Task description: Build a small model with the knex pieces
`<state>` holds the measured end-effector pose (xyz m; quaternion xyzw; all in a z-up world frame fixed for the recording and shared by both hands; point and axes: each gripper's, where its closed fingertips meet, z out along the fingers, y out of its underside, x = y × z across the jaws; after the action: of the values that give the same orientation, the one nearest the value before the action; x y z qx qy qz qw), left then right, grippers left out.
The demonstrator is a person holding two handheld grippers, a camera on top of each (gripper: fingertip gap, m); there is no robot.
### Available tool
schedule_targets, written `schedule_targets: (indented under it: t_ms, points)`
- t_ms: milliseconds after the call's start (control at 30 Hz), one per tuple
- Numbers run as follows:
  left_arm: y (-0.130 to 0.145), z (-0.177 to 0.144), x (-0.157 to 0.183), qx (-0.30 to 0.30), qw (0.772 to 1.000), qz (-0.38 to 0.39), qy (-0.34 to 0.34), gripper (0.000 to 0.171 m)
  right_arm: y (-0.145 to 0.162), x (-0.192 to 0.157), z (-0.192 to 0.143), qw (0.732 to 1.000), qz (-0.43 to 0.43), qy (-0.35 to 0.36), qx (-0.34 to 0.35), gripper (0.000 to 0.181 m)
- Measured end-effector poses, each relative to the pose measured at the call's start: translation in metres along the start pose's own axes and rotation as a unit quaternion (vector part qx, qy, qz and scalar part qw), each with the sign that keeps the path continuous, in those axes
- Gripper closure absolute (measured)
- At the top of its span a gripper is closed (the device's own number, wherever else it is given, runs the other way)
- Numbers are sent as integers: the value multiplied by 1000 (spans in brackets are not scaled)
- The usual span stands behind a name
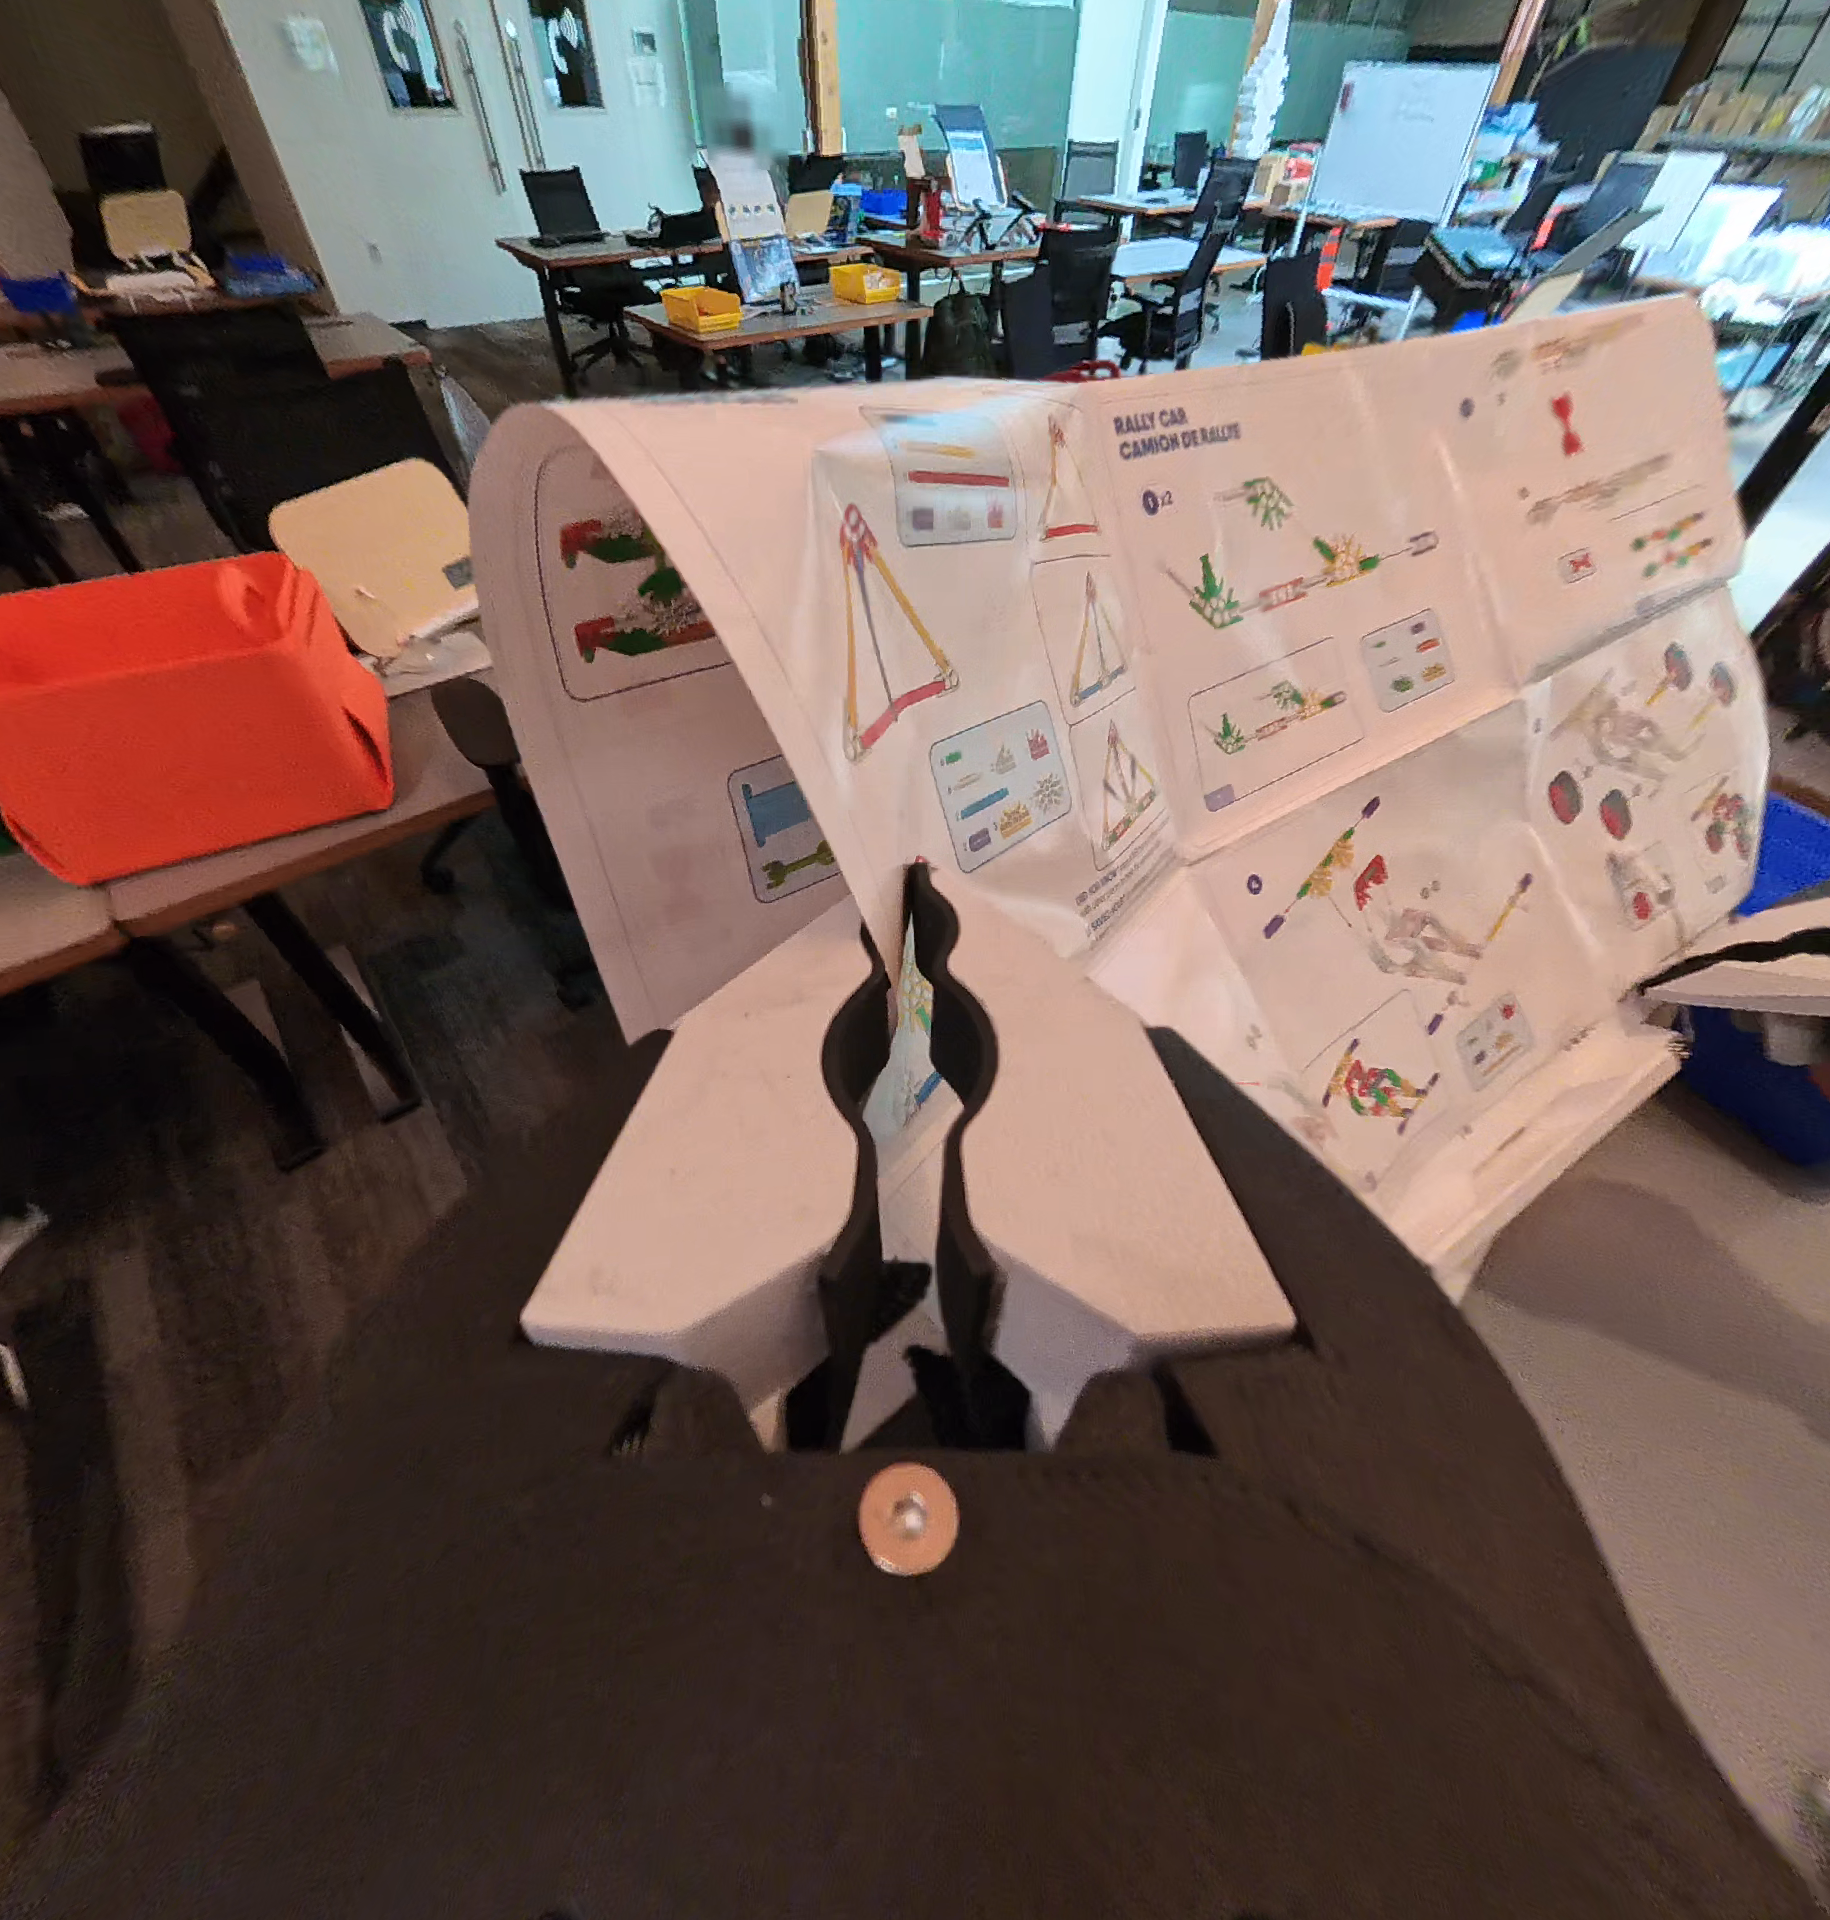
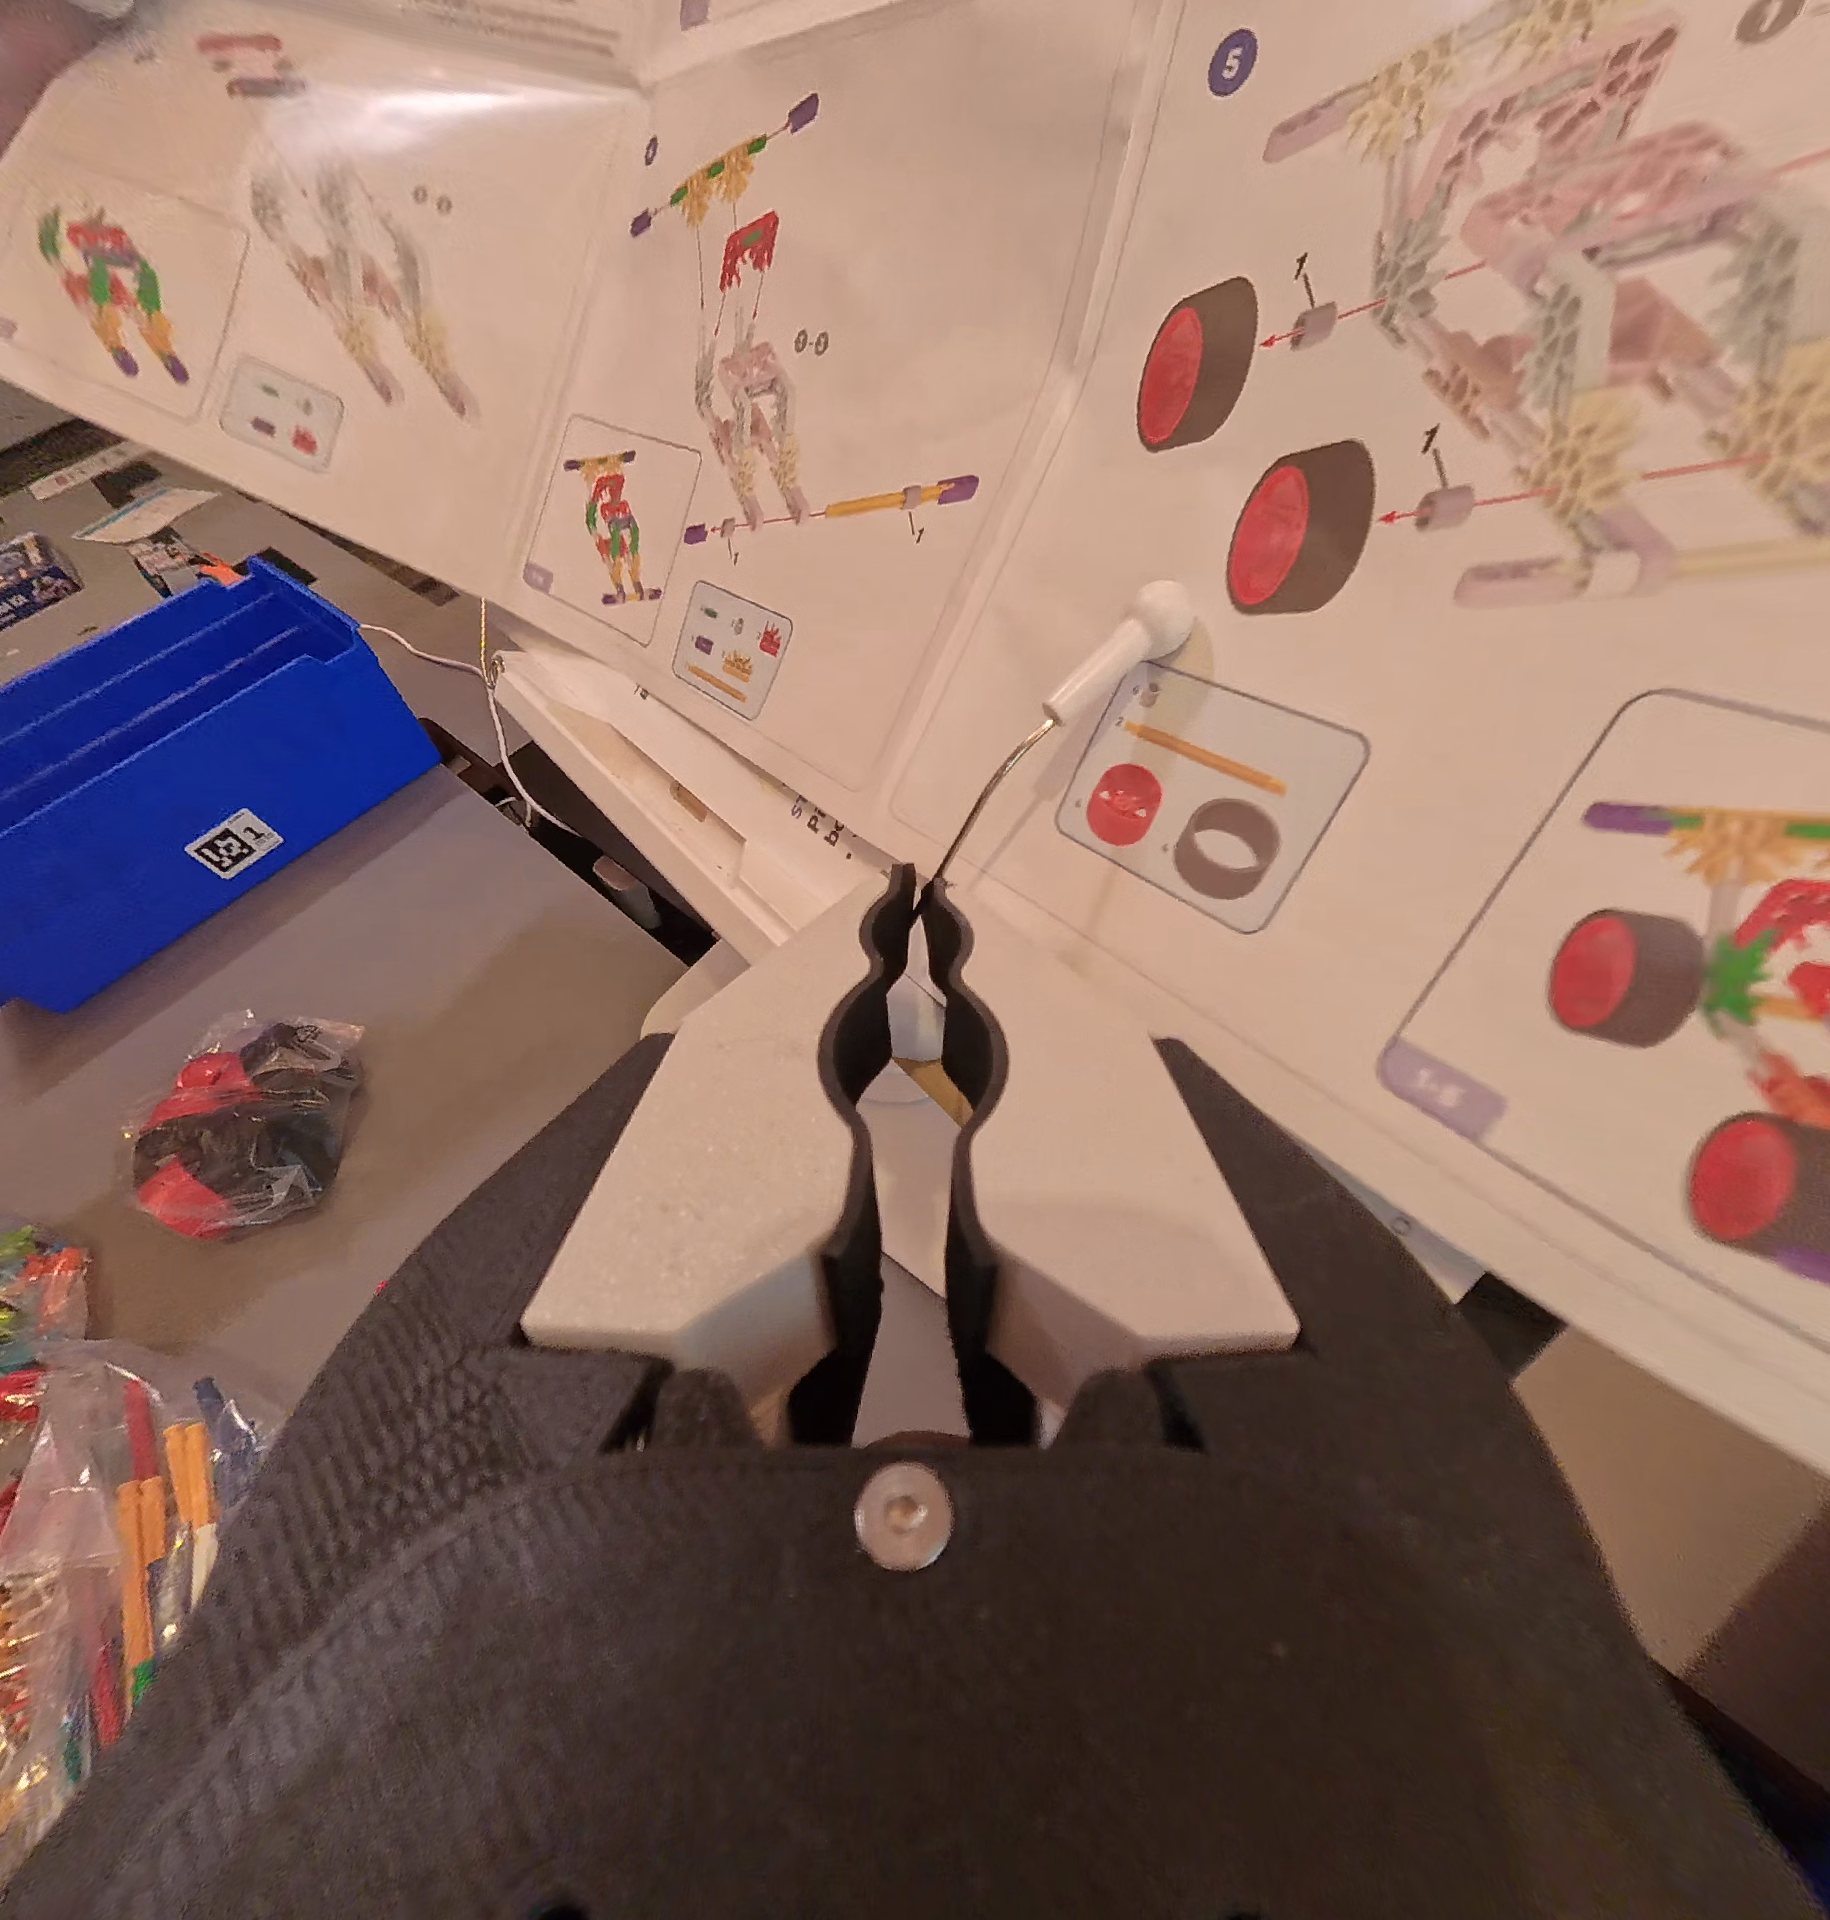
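Left hand-held gripper [image 1: 916, 883]: jaws closed, pinching lower edge of instruction sheet [image 1: 1306, 644]; sheet arches up and over ahead of it, printed side facing camera. Orange fabric bin [image 1: 163, 707] on counter [image 1: 298, 873] off to its left. Right hand-held gripper [image 2: 916, 883]: jaws closed on thin bent wire [image 2: 978, 795] with white plastic tip [image 2: 1129, 644], tip touching sheet just ahead. Blue bin [image 2: 163, 769] and bagged toy parts [image 2: 241, 1127] on counter to its left.

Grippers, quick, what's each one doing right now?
Left gripper: shut on the instruction sheet.
Right gripper: shut on a thin wire.
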<state>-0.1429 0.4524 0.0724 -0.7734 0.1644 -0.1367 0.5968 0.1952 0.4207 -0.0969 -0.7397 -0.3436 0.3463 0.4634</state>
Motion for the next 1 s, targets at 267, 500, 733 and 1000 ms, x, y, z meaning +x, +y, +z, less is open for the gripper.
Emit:
schedule_targets:
  t_ms: [267, 500, 733, 1000]
  points:
    - [-18, 35, 1, -8, 998, 56, 32, 171, 1, 6, -5, 1000, 15, 22, -13, 169]
    - [-1, 39, -15, -13, 998, 51, 19, 171, -37, -42, -36, 994, -71, 80, 31, 167]
    - [-4, 47, -20, 5, 999, 47, 1, 171, -24, -156, 97, 989, -118, -65, -66, 158]
    - [-10, 43, -15, 17, 998, 54, 15, 171, -18, -153, 162, 989, -111, -28, -93, 163]
